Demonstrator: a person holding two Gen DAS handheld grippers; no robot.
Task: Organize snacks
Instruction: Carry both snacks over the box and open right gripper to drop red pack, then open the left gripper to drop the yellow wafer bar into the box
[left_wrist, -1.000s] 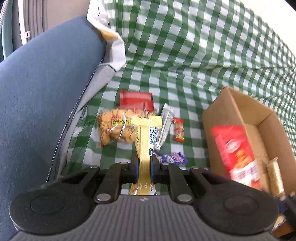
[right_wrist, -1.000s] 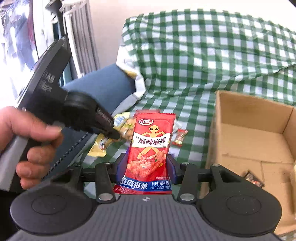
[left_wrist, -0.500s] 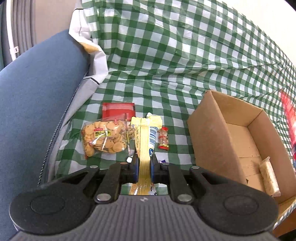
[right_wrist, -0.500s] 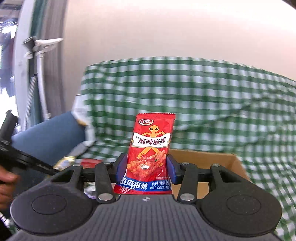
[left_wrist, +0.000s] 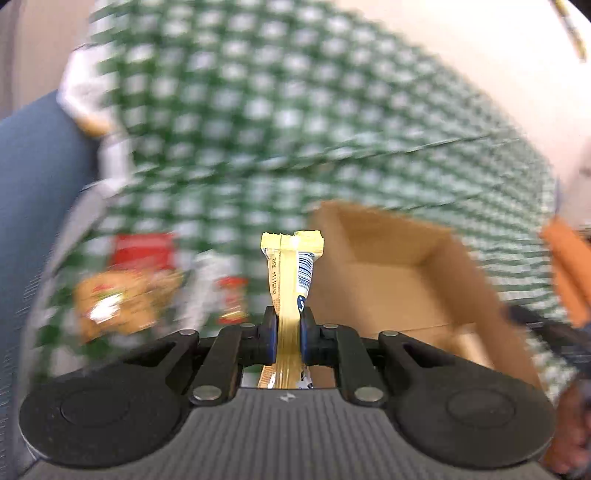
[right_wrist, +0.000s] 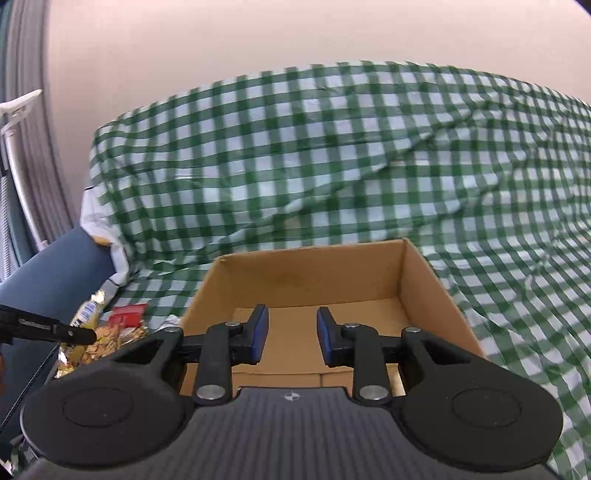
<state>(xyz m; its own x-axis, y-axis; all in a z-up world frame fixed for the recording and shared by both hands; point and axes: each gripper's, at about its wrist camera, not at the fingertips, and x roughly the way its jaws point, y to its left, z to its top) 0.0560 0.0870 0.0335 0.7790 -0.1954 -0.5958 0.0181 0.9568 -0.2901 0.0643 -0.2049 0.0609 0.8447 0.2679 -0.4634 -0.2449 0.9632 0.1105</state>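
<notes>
My left gripper is shut on a yellow snack packet and holds it upright, left of the open cardboard box. My right gripper is open and empty, over the near edge of the same box. The left wrist view is blurred. A bag of round biscuits, a red packet and a small red candy lie on the green checked cloth. The left gripper's tip and its yellow packet show at the left edge of the right wrist view.
A blue chair stands at the left, with a white bag behind it. The checked cloth rises behind the box. A pale wall is at the back.
My right gripper has opened and the red spicy-strip packet it held is gone from between its fingers. My left gripper has swung right toward the box with the yellow packet.
</notes>
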